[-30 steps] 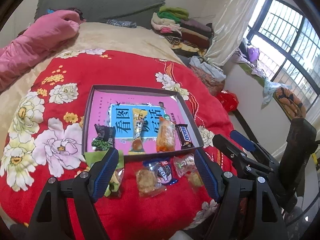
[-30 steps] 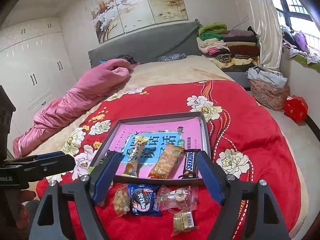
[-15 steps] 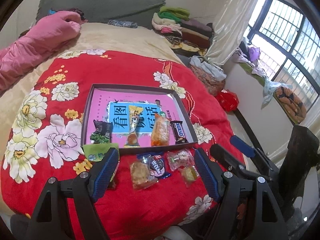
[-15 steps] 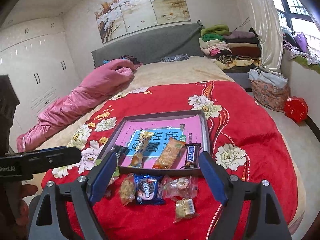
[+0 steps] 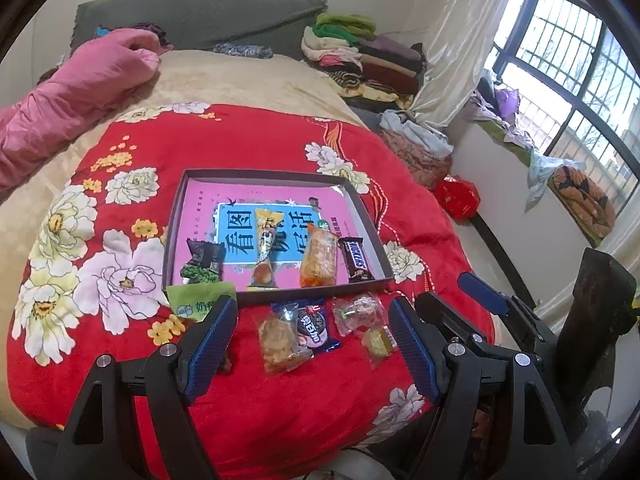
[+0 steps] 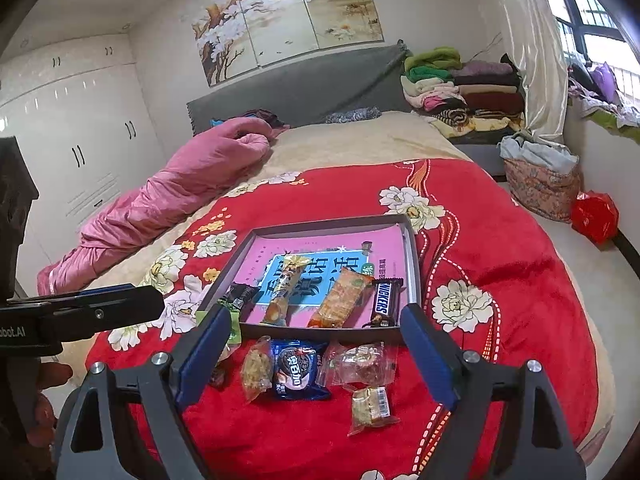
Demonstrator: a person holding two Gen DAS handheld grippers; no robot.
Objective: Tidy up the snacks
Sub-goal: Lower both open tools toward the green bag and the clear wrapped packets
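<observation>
A shallow grey tray [image 5: 276,176] with a pink and blue bottom lies on the red floral blanket [image 5: 256,140]. In its near half sit a dark pea packet [image 5: 202,262], a yellow stick snack [image 5: 266,244], an orange packet [image 5: 320,258] and a Snickers bar [image 5: 356,260]. On the blanket in front of it lie a green packet [image 5: 196,300], a clear biscuit bag [image 5: 280,340], a blue Oreo pack [image 6: 294,370], a clear candy bag [image 6: 360,362] and a small yellow packet [image 6: 370,404]. My left gripper [image 5: 310,304] hovers open above these loose snacks. My right gripper [image 6: 314,312] hovers there too, its jaws opening with nothing gripped.
A pink quilt [image 6: 180,184] lies along the bed's left side below the grey headboard [image 6: 300,88]. Folded clothes [image 6: 460,88] are stacked at the back right. A cloth bag [image 6: 540,184] and a red bag [image 6: 594,218] sit on the floor by the window wall.
Both grippers have drawn back from the tray, so the snacks look smaller and farther. The right gripper's fingers stand a little wider apart. No snack has moved.
</observation>
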